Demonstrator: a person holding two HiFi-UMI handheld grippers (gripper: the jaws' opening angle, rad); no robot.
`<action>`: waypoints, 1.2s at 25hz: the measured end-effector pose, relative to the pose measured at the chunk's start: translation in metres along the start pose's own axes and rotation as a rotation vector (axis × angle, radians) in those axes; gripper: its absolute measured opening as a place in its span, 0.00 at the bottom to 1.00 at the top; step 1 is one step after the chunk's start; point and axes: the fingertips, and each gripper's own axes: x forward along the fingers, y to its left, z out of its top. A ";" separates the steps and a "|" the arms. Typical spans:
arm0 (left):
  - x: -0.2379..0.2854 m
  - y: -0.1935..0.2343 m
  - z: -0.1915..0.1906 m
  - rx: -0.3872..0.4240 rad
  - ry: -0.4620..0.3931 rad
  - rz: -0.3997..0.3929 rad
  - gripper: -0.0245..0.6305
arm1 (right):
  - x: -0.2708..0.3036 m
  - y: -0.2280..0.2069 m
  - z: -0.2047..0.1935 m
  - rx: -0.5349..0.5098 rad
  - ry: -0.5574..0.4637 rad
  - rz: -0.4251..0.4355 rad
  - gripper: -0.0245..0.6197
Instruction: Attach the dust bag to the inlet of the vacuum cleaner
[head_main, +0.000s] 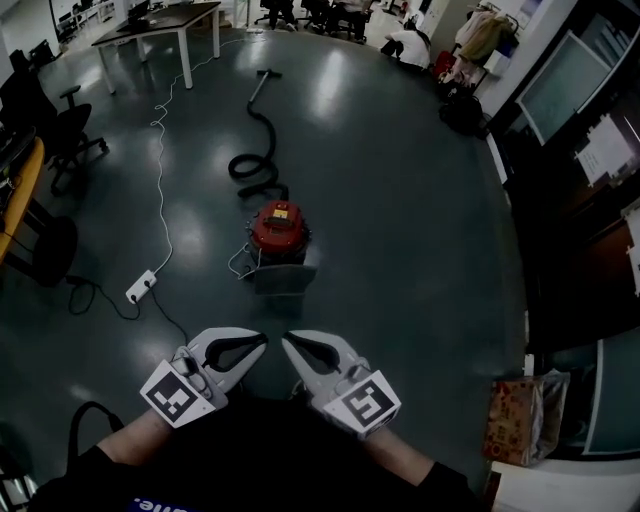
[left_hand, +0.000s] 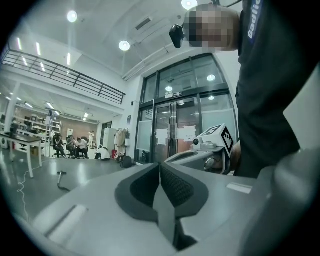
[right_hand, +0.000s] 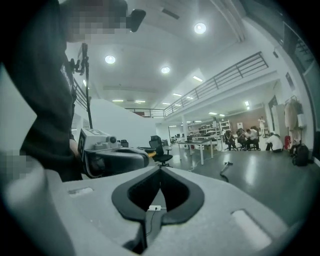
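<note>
head view: we read it as dim, with dark corners and a strong fisheye bend at the edges.
floor: glossy, and we note pale glare streaks toward the top.
light source: round ceiling lamps, blown out white in both gripper views.
gripper views: brighter, and we get a black circular rim.
focus: nearest foreground soft, background fairly sharp.
glass doors: we see lamp reflections.
shadows: faint, diffuse.
</note>
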 end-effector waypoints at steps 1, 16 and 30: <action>0.002 -0.004 0.000 0.000 0.008 0.000 0.04 | -0.005 0.002 0.005 -0.001 -0.018 0.003 0.04; 0.013 -0.023 -0.004 -0.015 0.021 -0.006 0.04 | -0.028 0.003 0.007 0.019 -0.082 -0.021 0.04; 0.008 -0.027 -0.004 -0.005 0.025 -0.020 0.04 | -0.030 0.007 0.000 0.017 -0.052 -0.025 0.04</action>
